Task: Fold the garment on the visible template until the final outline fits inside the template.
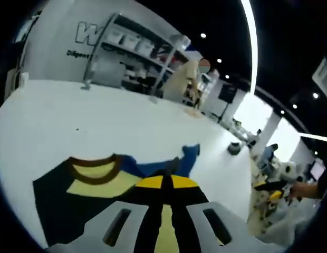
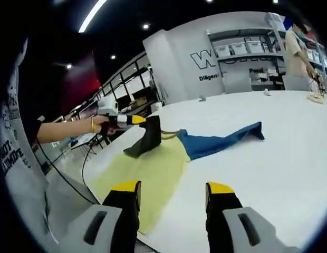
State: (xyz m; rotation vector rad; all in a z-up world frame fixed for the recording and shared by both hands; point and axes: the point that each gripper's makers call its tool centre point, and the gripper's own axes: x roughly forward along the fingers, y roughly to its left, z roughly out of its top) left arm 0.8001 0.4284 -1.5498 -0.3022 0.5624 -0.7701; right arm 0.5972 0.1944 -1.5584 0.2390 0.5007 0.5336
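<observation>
A wide white table (image 2: 290, 158) carries the work. On it a pale yellow template (image 2: 147, 184) lies flat near the edge closest to the person, and the garment (image 2: 216, 141) lies partly on it. The garment is a shirt with a black body, a yellow chest panel, a brown collar band (image 1: 95, 164) and a blue sleeve (image 2: 227, 139).

In the right gripper view the blue sleeve trails well off the template onto bare table, so the outline does not yet fit inside. The task looks to be in an early fold: one black part is raised, nothing appears squared up, and the sleeve and likely further folds remain. How much of the body lies within the template cannot be told.

The left gripper (image 2: 136, 120), held in the person's hand (image 2: 100, 125), lifts a black edge of the shirt (image 2: 145, 142) off the template in a tent shape. In its own view the jaws stand close together with dark fabric between them, so it appears clamped on the garment.

The right gripper (image 2: 174, 192) hovers over the template's near edge, jaws wide apart and holding nothing.
</observation>
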